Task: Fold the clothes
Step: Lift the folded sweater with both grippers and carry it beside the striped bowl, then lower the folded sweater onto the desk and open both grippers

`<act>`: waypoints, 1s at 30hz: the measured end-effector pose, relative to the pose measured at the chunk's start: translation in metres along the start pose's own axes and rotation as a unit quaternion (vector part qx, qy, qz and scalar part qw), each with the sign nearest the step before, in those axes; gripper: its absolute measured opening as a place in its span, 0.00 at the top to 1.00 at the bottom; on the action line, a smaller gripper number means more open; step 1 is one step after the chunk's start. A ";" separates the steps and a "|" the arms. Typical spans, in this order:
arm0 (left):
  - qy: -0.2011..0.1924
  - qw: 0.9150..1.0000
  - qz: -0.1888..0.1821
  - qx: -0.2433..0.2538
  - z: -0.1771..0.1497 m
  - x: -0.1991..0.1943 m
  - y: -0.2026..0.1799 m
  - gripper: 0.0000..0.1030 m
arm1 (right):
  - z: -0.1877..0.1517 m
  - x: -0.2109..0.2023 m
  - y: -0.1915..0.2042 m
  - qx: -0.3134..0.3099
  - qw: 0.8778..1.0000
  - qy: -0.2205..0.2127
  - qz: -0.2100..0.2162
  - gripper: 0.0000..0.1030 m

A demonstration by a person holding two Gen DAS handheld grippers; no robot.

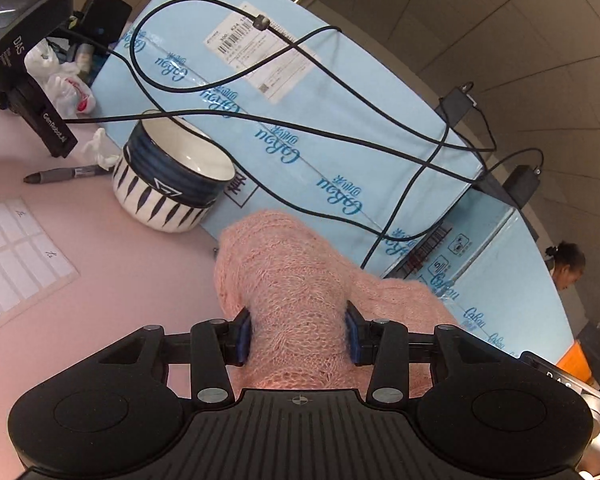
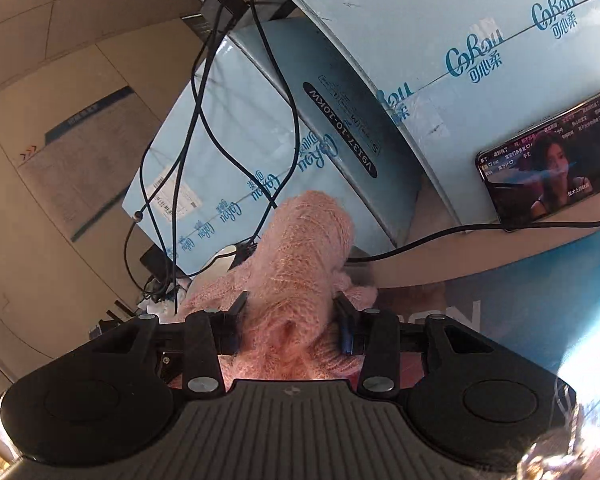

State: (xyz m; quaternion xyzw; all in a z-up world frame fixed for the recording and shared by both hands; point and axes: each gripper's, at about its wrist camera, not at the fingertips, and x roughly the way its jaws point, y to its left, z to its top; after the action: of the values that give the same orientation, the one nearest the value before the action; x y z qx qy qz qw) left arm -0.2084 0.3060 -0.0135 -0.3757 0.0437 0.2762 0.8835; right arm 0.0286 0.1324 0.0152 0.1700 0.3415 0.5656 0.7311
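Note:
A fuzzy pink knitted garment [image 1: 284,276] is bunched between the blue pads of my left gripper [image 1: 298,330], which is shut on it above the pale pink table [image 1: 120,272]. The knit spills over to the right past the gripper. In the right wrist view the same pink knit [image 2: 300,248] stands up in a bundle between the fingers of my right gripper [image 2: 290,320], which is shut on it too. Both bundles hide the fingertips. More of the garment hangs below and left of the right gripper.
A striped blue-and-white bowl [image 1: 172,176], a marker pen [image 1: 66,174] and a label sheet [image 1: 16,260] lie on the table. Light blue cartons [image 1: 320,120] with black cables [image 1: 228,76] stand behind. A phone [image 2: 552,160] leans on a carton at right. A person [image 1: 566,266] is far right.

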 end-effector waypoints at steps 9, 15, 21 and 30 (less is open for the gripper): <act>0.044 0.992 0.098 0.073 -0.015 0.026 -0.012 0.23 | -0.010 0.027 -0.023 -0.046 0.994 0.018 -0.099 0.60; 0.057 0.980 0.156 0.112 -0.020 0.036 -0.016 0.01 | -0.018 0.032 -0.022 -0.093 0.985 0.023 -0.144 0.49; 0.029 0.976 0.170 0.133 -0.020 0.024 -0.026 0.00 | -0.026 0.027 -0.011 -0.136 0.974 -0.005 -0.180 0.21; -0.109 0.959 0.186 0.184 -0.031 -0.022 -0.073 0.00 | -0.033 -0.011 0.006 -0.214 0.960 -0.056 -0.171 0.01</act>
State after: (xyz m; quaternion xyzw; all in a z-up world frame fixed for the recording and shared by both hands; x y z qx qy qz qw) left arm -0.1848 0.2339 0.0175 -0.1595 0.0664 0.4617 0.8700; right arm 0.0004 0.1194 -0.0008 -0.0193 0.1950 0.4818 0.8541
